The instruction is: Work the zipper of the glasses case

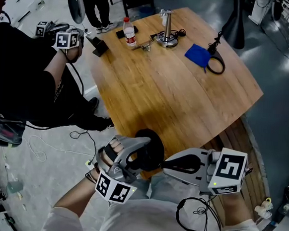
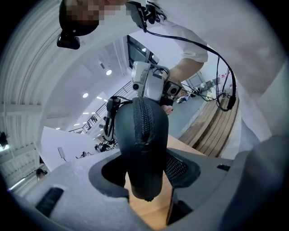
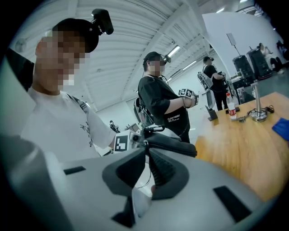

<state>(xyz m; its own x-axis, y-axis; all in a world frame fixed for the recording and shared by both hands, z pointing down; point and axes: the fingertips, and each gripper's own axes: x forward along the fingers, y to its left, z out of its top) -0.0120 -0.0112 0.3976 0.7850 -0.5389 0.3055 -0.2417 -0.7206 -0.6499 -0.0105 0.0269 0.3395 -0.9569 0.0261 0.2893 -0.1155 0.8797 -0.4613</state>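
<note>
- The case is at lower centre of the head view, over the near edge of the table
- The left gripper comes in from the lower left; its jaws are clamped on the two flat sides of the case
- In the left gripper view, the case stands on edge between the pads, with the zipper running along its top seam
- The right gripper comes in from the lower right and points left at the case end
- In the right gripper view, the right gripper has its jaws pressed nearly together, pinching the pull at the near end of the case
- A bottle and a blue cloth lie at the table's far side, upper centre
</note>
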